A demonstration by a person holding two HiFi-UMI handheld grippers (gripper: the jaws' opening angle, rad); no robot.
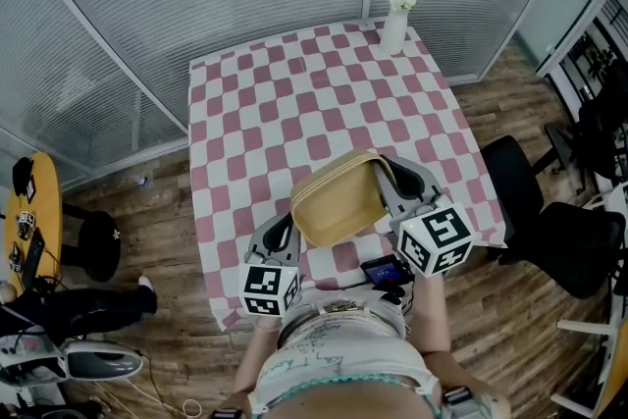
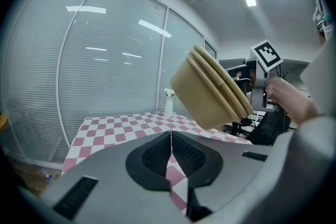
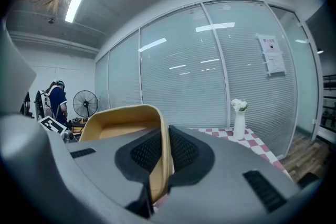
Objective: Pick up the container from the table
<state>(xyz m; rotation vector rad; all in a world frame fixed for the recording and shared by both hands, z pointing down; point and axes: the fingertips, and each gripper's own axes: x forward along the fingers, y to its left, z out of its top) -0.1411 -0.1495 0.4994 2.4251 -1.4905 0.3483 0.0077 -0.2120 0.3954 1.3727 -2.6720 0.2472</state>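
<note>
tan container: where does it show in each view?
Head view: tan container at centre, tilted.
Left gripper view: tan container upper right of centre, held up in the air.
Right gripper view: tan container left of centre, its wall pinched between the jaws.
Shared landmark: white flower vase, far corner of the table.

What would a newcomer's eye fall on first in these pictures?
First, the tan container, held tilted in the air over the near edge of the red-and-white checkered table, with the right tool shut on its rim. Next, the white vase of white flowers at the table's far right corner. The left tool is shut and empty, to the container's left.
</note>
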